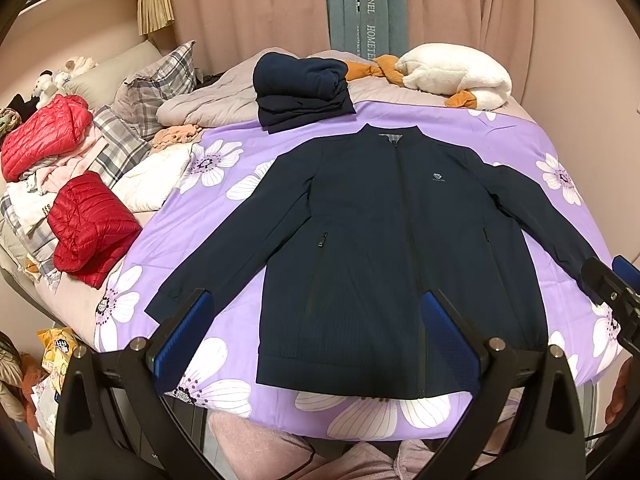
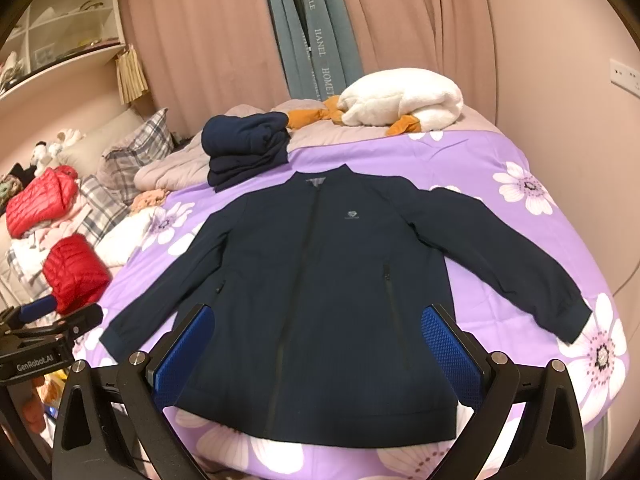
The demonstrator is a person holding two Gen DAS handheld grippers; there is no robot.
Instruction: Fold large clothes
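A dark navy zip jacket (image 1: pixel 380 240) lies flat and face up on the purple flowered bedsheet (image 1: pixel 240 216), collar away from me, both sleeves spread out. It also shows in the right wrist view (image 2: pixel 320 288). My left gripper (image 1: pixel 316 320) is open and empty, held above the jacket's lower hem. My right gripper (image 2: pixel 316 328) is open and empty too, above the hem. The right gripper shows at the right edge of the left wrist view (image 1: pixel 612 280), near the sleeve cuff. The left gripper shows at the left edge of the right wrist view (image 2: pixel 44 332).
A folded navy stack (image 1: pixel 302 90) sits beyond the collar. A white plush goose (image 1: pixel 452 74) lies at the far right. Red puffer jackets (image 1: pixel 86 226), plaid pillows (image 1: pixel 156 84) and loose clothes pile up at the left. Pink curtains (image 1: pixel 248 4) hang behind the bed.
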